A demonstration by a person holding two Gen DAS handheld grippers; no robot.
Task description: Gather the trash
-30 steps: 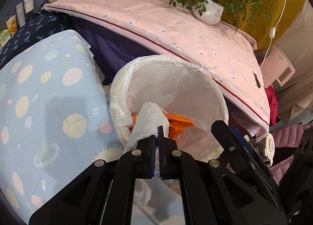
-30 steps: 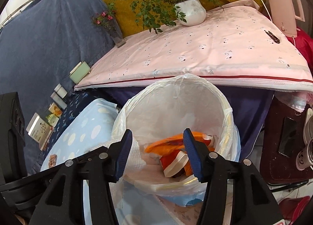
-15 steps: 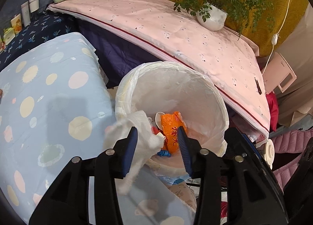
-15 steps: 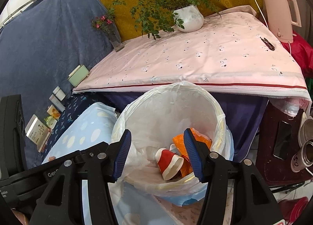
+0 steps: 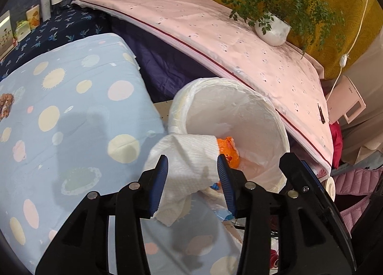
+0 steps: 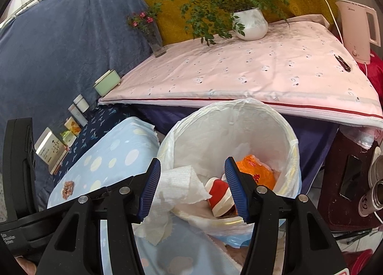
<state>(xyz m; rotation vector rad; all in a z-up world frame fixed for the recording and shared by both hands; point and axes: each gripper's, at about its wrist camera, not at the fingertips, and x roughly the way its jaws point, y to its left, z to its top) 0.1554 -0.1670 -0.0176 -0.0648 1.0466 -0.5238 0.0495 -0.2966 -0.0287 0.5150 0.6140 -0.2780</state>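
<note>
A white bin lined with a plastic bag stands between the blue spotted bed cover and the pink table. Inside lie an orange wrapper and a red and white cup. A crumpled white paper towel hangs over the bin's near rim, partly outside it. My left gripper is open, its jaws on either side of the towel without pinching it. My right gripper is open and empty above the bin's near rim.
The blue spotted cover has a small brown scrap on it. The pink table holds a potted plant, a vase and a black clip. A pink kettle stands at right. Boxes and jars line the left.
My left gripper opened and let go of the paper towel, which dropped onto the bin's near rim. Both grippers drew back slightly from the bin.
</note>
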